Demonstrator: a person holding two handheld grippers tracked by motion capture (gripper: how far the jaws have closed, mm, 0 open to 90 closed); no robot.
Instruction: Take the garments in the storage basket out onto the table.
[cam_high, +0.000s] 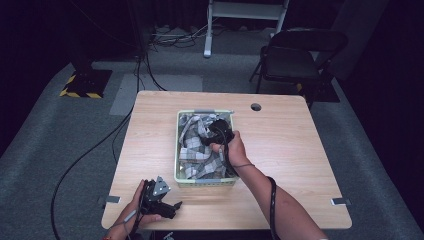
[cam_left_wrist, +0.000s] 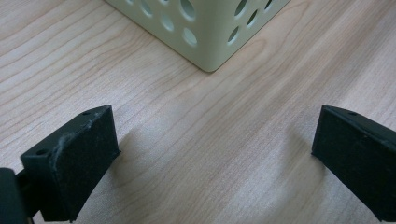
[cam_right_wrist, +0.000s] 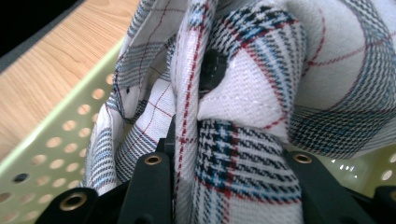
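Observation:
A pale green perforated basket (cam_high: 177, 145) stands mid-table, holding a white plaid cloth (cam_high: 197, 152) with red and blue lines. My right gripper (cam_high: 218, 131) reaches down into the basket's far right part. In the right gripper view, a thick fold of the cloth (cam_right_wrist: 243, 93) with a black button (cam_right_wrist: 212, 70) is bunched between my right gripper (cam_right_wrist: 229, 186) jaws, which are shut on it. My left gripper (cam_high: 172, 206) rests on the table in front of the basket's near left corner. In its own view, the left gripper (cam_left_wrist: 215, 154) is wide open over bare wood, facing the basket corner (cam_left_wrist: 205, 28).
The wooden table (cam_high: 280, 150) has a cable hole (cam_high: 256, 107) at the back. A black folding chair (cam_high: 295, 55) stands behind the table on the right. Cables run over the grey floor at left. The basket wall (cam_right_wrist: 56, 149) rises beside the cloth.

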